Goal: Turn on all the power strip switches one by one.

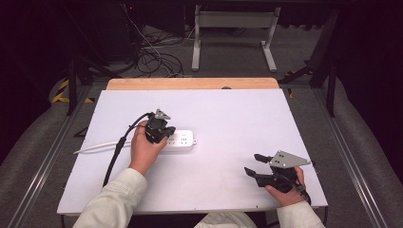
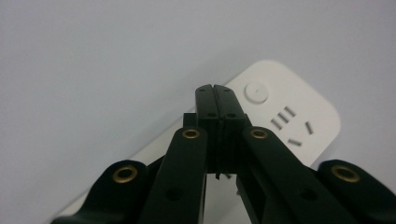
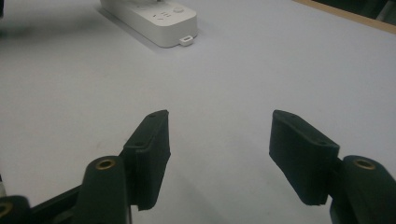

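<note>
We are pressing the left gripper's (image 1: 164, 132) closed fingers (image 2: 217, 100) down on the white power strip (image 1: 183, 140), left of the worktop's (image 1: 228, 114) middle. Slipping sideways, we risk shoving the strip instead of hitting its round button (image 2: 258, 91). Our right gripper (image 1: 254, 164) is resting open-fingered near the right front corner.

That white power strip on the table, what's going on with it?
A person sits at a white table with a two-jaw gripper in each hand. The left gripper is shut, its tips poised over the power strip close to its round button; whether they touch it is unclear. The right gripper rests open on bare table, away from the strip. Nothing is plugged into the sockets that show.
</note>
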### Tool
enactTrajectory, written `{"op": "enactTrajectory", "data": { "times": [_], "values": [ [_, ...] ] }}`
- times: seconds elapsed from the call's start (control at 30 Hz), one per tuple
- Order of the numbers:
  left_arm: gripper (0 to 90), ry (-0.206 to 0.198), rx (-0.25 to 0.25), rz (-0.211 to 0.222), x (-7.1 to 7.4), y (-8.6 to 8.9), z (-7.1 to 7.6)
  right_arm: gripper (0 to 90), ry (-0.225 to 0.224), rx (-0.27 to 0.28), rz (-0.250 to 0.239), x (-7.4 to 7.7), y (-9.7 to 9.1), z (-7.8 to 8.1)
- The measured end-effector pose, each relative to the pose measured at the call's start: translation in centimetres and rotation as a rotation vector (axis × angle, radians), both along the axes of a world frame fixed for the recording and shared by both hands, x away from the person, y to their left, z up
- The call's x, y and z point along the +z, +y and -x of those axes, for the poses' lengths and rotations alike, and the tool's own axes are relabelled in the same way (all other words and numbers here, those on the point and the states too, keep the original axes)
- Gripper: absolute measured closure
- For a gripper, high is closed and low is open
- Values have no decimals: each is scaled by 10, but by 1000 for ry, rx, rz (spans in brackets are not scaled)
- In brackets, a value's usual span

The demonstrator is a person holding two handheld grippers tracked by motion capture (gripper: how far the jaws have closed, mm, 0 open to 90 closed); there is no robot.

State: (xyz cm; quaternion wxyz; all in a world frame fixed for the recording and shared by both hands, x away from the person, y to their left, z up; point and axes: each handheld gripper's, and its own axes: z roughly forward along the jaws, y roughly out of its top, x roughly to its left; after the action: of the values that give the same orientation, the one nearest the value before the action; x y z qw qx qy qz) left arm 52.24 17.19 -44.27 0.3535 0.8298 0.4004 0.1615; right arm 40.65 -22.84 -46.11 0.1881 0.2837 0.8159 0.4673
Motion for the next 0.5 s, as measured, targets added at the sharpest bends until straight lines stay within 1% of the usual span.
{"op": "enactTrajectory", "data": {
  "times": [0.03,0.13,0.27,0.43,0.5],
  "values": [
    [899,2,-10,12,3,-2,1,387,1,-1,2,0,0,0],
    [899,-13,-38,11,9,-10,3,387,2,0,3,0,0,0],
    [898,-5,-61,18,8,-22,4,387,1,-2,-1,0,-1,0],
    [898,4,-77,-24,4,-34,2,387,1,-1,-4,0,-1,1],
    [898,10,-77,-27,2,-38,0,387,1,0,-4,0,0,1]
  ]
}}
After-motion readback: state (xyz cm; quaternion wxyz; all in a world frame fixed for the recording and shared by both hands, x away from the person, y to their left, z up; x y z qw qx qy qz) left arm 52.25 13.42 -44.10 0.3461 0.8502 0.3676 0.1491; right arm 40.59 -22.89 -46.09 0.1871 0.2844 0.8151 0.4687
